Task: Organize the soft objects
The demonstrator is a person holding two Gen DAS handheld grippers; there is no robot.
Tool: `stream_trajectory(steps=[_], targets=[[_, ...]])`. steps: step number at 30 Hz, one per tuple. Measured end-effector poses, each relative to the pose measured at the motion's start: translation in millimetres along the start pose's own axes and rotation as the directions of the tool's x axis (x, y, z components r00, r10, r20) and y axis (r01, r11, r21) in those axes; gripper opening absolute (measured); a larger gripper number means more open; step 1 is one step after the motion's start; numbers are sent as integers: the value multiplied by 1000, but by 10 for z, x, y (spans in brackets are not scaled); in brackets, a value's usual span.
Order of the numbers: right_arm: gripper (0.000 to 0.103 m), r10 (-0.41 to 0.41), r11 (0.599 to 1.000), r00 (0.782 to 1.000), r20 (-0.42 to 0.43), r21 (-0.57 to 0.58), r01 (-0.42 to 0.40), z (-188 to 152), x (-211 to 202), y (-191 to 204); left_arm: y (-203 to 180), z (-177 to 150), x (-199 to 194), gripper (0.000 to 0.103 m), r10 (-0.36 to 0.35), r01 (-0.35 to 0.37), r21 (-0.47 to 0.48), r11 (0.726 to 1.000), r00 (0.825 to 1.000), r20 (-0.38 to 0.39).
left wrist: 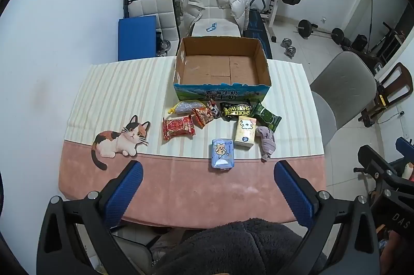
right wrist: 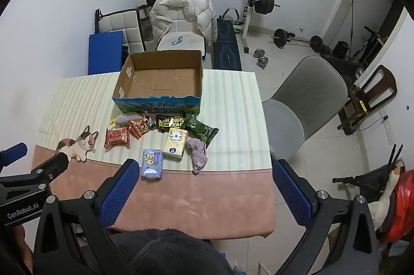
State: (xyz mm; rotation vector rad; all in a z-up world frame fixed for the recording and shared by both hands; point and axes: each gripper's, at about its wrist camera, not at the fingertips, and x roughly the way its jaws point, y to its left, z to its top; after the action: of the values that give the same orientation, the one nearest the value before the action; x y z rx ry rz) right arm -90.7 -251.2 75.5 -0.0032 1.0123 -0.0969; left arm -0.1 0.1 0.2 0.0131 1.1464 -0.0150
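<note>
Both the left gripper (left wrist: 208, 187) and right gripper (right wrist: 204, 187) are held spread and empty; neighbouring packets could be dragged when the crowded grey cloth (right wrist: 198, 154) is pinched.

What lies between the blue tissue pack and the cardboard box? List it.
In the left wrist view, snack bags: between the blue tissue pack and the cardboard box lie the orange snack bag and black wipes pack.

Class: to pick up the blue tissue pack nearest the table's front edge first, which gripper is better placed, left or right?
Probably the left. In the left wrist view the blue tissue pack lies between the open left gripper fingers; in the right wrist view it sits by the right gripper's left finger, off-centre.
</note>
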Motion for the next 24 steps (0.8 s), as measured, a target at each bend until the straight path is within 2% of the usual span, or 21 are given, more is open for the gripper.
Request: stream_trajectory(steps=[14,24], targets=[[103,-23,1000,999,29,-14,23,6,-124,17,-53,63,-139,103,5,-5,-5,1000,1000,23],[103,-15,1000,999,50,-10,16,-25,-228,-15,71,13,-210,103,-6,7,-13,1000,999,51]])
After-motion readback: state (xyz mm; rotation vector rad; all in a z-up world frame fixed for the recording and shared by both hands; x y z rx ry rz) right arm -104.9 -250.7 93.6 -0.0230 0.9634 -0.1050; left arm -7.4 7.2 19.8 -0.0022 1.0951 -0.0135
